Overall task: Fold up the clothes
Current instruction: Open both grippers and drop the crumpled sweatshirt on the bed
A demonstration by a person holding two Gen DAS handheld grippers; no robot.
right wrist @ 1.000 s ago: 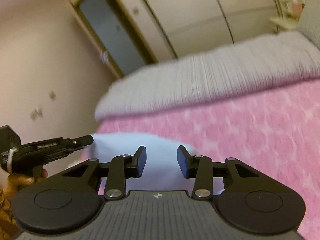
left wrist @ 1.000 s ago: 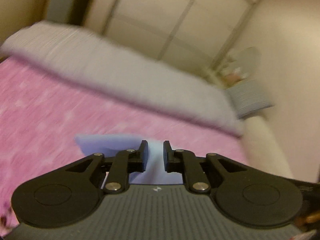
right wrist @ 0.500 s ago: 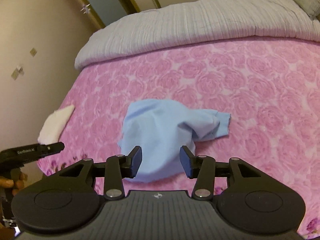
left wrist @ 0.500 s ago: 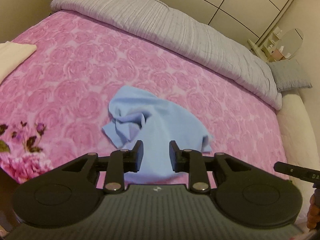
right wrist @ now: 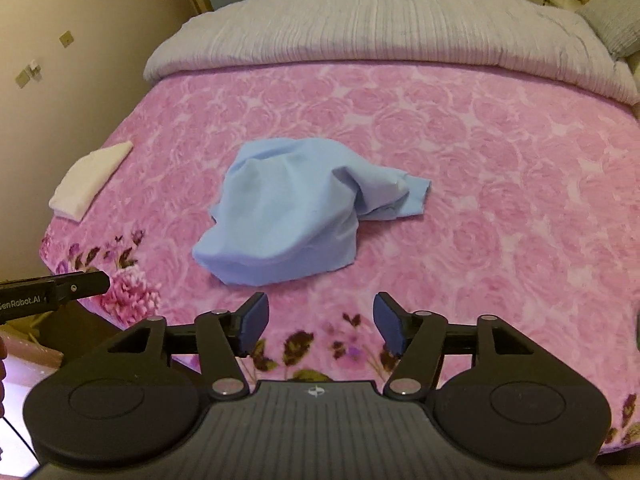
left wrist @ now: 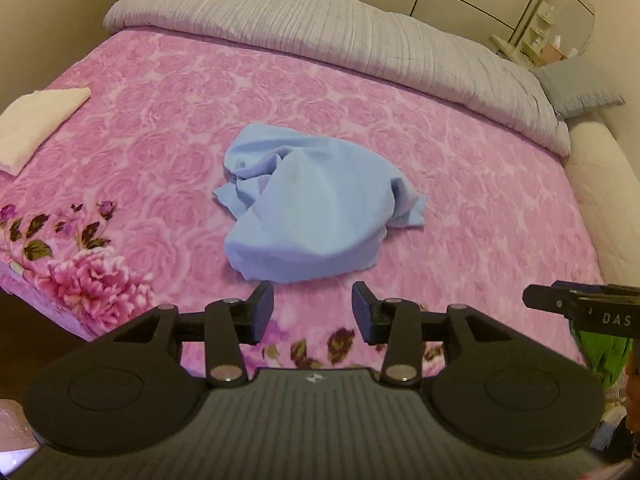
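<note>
A crumpled light blue garment (left wrist: pixel 316 208) lies in a heap on the pink rose-patterned bedspread (left wrist: pixel 480 200); it also shows in the right wrist view (right wrist: pixel 288 216). My left gripper (left wrist: pixel 313 312) is open and empty, held above the bed's near edge just short of the garment. My right gripper (right wrist: pixel 320 322) is open and empty, also just short of the garment. The tip of the right gripper shows at the right edge of the left wrist view (left wrist: pixel 584 312), and the left gripper's tip shows at the left of the right wrist view (right wrist: pixel 56 292).
A folded white cloth (left wrist: pixel 36 120) lies at the bed's left edge, also in the right wrist view (right wrist: pixel 90 180). A grey duvet roll (left wrist: pixel 340 36) runs across the head of the bed. A grey cushion (left wrist: pixel 580 88) and wardrobe doors stand behind.
Both grippers have pulled back from the blue garment and opened wider. The garment now lies in a heap on the bed, in full view ahead of both grippers.
</note>
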